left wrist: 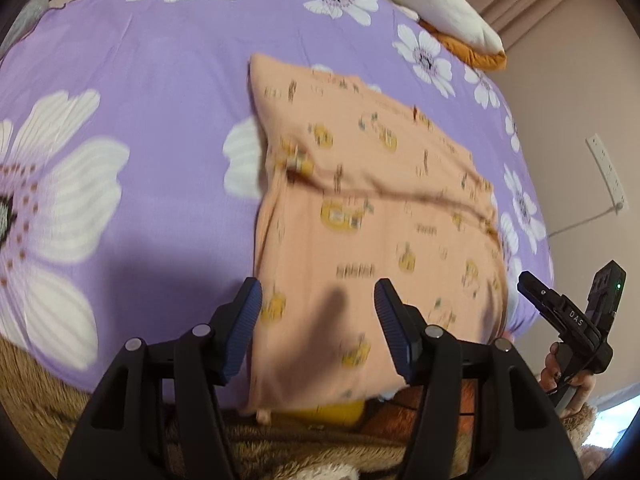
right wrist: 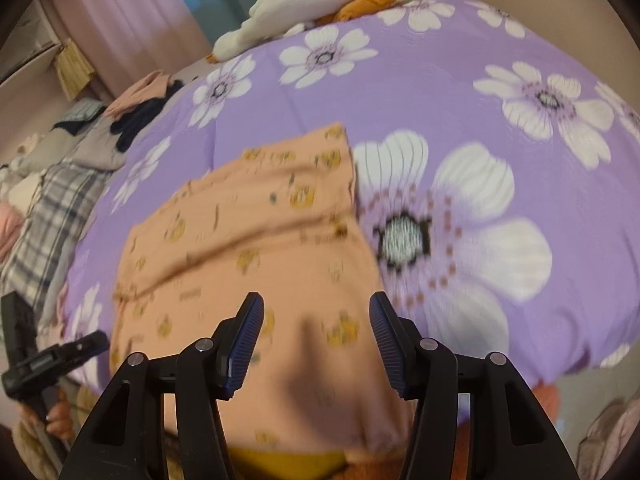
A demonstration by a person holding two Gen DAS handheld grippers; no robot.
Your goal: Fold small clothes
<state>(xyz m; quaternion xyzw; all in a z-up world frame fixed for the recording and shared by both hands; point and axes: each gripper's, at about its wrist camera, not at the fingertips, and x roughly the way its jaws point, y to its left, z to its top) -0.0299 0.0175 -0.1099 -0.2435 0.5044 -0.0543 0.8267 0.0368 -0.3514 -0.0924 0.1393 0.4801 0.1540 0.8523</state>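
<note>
Peach printed garment (left wrist: pixel 372 216) flat on purple flowered bedsheet (left wrist: pixel 160 120), one part folded over the rest, near edge hanging past the bed side. Left gripper (left wrist: pixel 318 320) released, jaws apart above garment's near edge, nothing pinched. Right gripper (right wrist: pixel 316 332) likewise released, hovering over same garment, no cloth between pads.

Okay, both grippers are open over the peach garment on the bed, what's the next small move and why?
Probably bring the left gripper and right gripper down to pinch the peach garment at its near edge: both are open, holding nothing, and it lies folded once on the purple sheet.
</note>
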